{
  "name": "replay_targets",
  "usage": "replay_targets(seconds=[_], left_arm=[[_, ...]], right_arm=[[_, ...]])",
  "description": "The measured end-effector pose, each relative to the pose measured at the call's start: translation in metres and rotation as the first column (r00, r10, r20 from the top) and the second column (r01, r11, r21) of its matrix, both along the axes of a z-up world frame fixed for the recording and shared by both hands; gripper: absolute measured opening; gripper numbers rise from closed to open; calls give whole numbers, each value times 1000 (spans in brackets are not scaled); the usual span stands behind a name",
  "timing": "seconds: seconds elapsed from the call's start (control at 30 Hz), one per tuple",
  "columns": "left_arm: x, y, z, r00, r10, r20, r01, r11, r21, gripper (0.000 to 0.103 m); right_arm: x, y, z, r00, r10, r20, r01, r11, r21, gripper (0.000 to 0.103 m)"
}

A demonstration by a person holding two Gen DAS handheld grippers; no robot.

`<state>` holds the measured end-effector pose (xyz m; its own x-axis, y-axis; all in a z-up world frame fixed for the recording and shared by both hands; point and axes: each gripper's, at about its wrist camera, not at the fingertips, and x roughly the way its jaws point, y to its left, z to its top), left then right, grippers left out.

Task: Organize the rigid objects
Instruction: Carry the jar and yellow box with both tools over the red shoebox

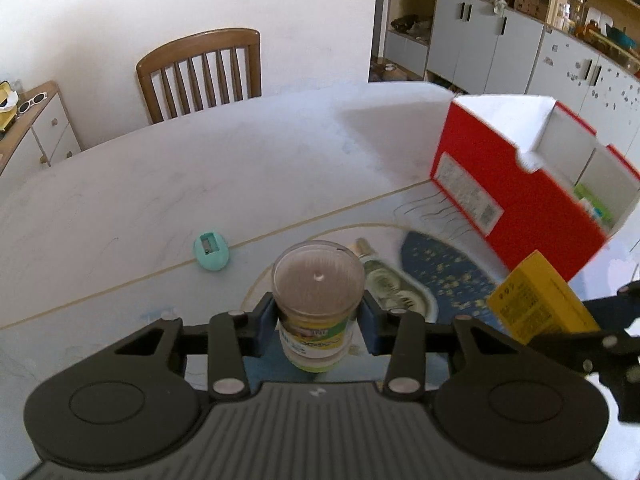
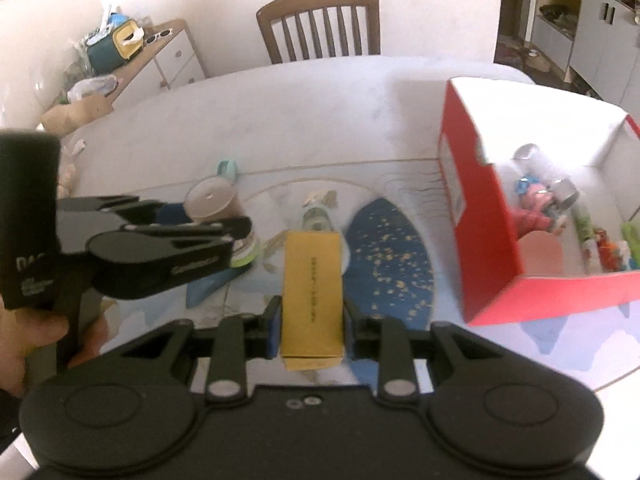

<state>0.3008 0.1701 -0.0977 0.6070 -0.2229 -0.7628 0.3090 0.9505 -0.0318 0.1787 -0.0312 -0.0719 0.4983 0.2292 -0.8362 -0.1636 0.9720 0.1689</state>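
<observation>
My left gripper is shut on a glass candle jar with a green label, held upright above the table; the jar also shows in the right wrist view. My right gripper is shut on a yellow box, which also shows in the left wrist view. A red box with white dividers stands at the right; in the right wrist view the red box holds several small items. A small bottle lies on the table beyond the jar. A teal sharpener lies to the left.
A wooden chair stands at the table's far side. A blue patterned patch is on the tablecloth between the grippers and the red box. A sideboard with clutter stands at the far left, and cabinets at the far right.
</observation>
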Motion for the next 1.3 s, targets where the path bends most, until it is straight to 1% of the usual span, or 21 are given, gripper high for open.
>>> replay_targets(seconds=[0.13, 0.3, 0.5, 0.7, 0.87, 1.0, 1.2, 1.3], left_arm=[[-5, -12, 19, 1000, 0, 5, 0, 1000, -13, 42], [-9, -40, 41, 1000, -20, 8, 20, 1000, -5, 41], [-8, -76, 63, 999, -32, 12, 33, 998, -45, 41], [-4, -121, 84, 997, -70, 34, 73, 995, -70, 41], [-2, -160, 93, 993, -105, 53, 108, 992, -64, 41], [3, -187, 97, 991, -122, 54, 126, 990, -59, 41], [12, -222, 96, 990, -140, 28, 142, 988, -68, 41], [21, -234, 92, 988, -152, -3, 151, 985, -85, 41]], right_arm=[[0, -23, 10, 1000, -15, 20, 15, 1000, 2, 28], [5, -58, 24, 998, -41, 54, 41, 999, 3, 28], [14, -105, 36, 993, -72, 88, 72, 997, 7, 28], [26, -153, 39, 988, -105, 110, 105, 994, -3, 28], [35, -197, 39, 982, -148, 121, 150, 989, -7, 28], [40, -225, 35, 977, -172, 124, 175, 984, -12, 28], [47, -253, 27, 975, -185, 122, 189, 982, -23, 28], [52, -262, 20, 978, -176, 112, 180, 983, -32, 28]])
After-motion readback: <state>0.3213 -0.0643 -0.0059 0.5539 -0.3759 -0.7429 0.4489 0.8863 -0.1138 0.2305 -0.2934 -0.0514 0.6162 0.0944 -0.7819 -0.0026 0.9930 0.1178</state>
